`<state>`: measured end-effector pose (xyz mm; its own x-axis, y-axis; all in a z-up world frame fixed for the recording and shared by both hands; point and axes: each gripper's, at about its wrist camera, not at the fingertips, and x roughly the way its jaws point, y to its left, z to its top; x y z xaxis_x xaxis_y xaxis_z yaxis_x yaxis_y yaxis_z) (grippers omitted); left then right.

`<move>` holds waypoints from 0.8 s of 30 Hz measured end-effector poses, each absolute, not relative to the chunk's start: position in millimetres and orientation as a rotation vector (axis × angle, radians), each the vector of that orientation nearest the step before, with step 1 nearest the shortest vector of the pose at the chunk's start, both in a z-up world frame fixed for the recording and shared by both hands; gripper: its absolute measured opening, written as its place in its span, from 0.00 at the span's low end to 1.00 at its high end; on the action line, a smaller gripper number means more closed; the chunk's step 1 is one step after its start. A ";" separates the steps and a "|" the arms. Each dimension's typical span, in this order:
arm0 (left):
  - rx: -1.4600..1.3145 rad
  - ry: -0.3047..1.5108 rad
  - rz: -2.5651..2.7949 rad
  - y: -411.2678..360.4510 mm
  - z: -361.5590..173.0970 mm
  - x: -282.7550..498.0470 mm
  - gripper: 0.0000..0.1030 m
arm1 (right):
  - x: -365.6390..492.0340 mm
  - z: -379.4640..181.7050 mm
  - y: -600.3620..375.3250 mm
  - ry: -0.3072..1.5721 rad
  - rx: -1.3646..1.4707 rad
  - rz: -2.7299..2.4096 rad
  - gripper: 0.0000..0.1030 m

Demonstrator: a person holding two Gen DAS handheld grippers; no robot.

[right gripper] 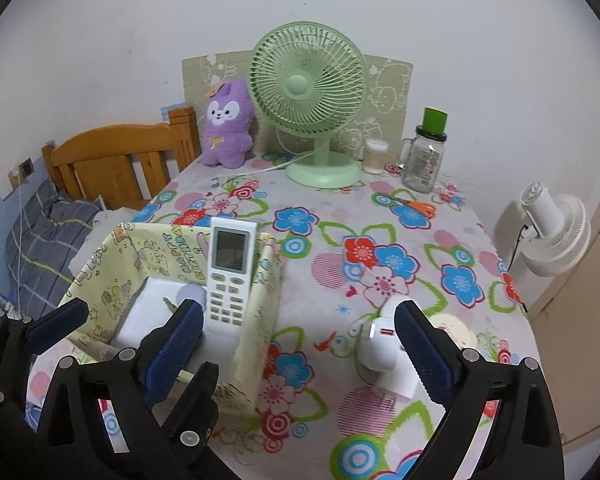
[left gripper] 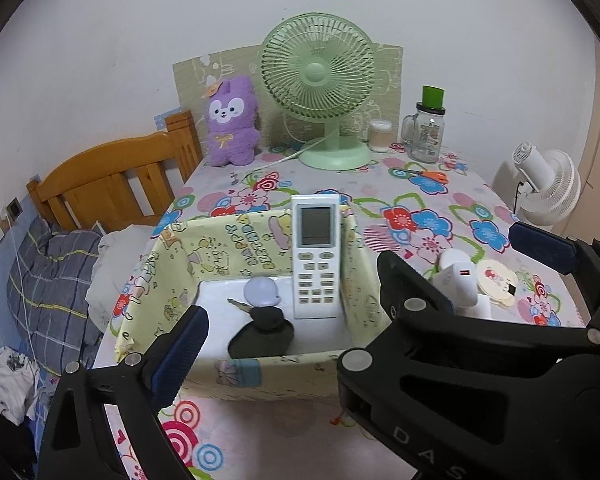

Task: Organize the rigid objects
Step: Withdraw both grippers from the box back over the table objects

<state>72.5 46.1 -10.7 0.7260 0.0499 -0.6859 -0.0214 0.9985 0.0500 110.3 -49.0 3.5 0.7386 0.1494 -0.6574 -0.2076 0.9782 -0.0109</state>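
The table point(right gripper: 380, 208) wears a flowered cloth, and the yellow fabric storage box point(left gripper: 236, 248) on it serves as the landmark; its inner wall reads "HAPPY BIRTHDAY" beside cartoon figures. Behind the box stand a green desk fan point(left gripper: 320, 92), a purple plush rabbit point(left gripper: 230, 120) and a glass handled jar point(left gripper: 426, 132) with a green cap and a label too small to read. Orange-handled scissors point(left gripper: 430, 176) lie behind and right of the box.

Inside the box, a white remote control point(left gripper: 315, 256) leans upright against the back wall, with a pale round thing point(left gripper: 260, 290) and a key point(left gripper: 238, 305) on a black fob point(left gripper: 266, 318) to its left.

Right of the box, on the cloth, sit a white charger plug point(right gripper: 380, 340) and a round cream item point(left gripper: 496, 280).

The left gripper point(left gripper: 288, 332) hangs open over the box's near rim, empty. The right gripper point(right gripper: 296, 332), marked "DAS" in the left view, stands wide with nothing between its blue pads point(right gripper: 420, 344).
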 end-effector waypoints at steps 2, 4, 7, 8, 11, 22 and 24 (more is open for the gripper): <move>0.040 0.758 0.034 40.8 -10.3 70.8 0.95 | 108.0 4.0 -55.4 0.714 -0.085 0.189 0.96; 0.040 0.760 0.026 35.1 -9.9 68.9 0.95 | 105.7 4.2 -60.8 0.716 -0.086 0.182 0.96; 0.042 0.764 0.016 26.7 -9.9 66.9 0.95 | 102.3 4.4 -70.6 0.720 -0.084 0.167 0.97; 0.044 0.764 0.013 23.6 -9.8 66.2 0.95 | 100.9 4.5 -73.5 0.719 -0.084 0.163 0.97; 0.050 0.762 0.004 15.4 -8.9 64.2 0.95 | 96.7 5.1 -83.0 0.716 -0.079 0.150 0.97; 0.056 0.756 -0.029 -13.2 -7.6 57.3 0.96 | 85.8 7.8 -112.4 0.705 -0.076 0.109 0.98; 0.060 0.754 -0.033 -17.4 -6.9 56.2 0.95 | 84.2 8.2 -117.4 0.704 -0.074 0.106 0.98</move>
<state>56.2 -17.4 -6.9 0.7283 -0.0089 -0.6852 0.0518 0.9978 0.0420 84.2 -117.4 8.2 0.7575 0.0719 -0.6489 -0.1216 0.9921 -0.0320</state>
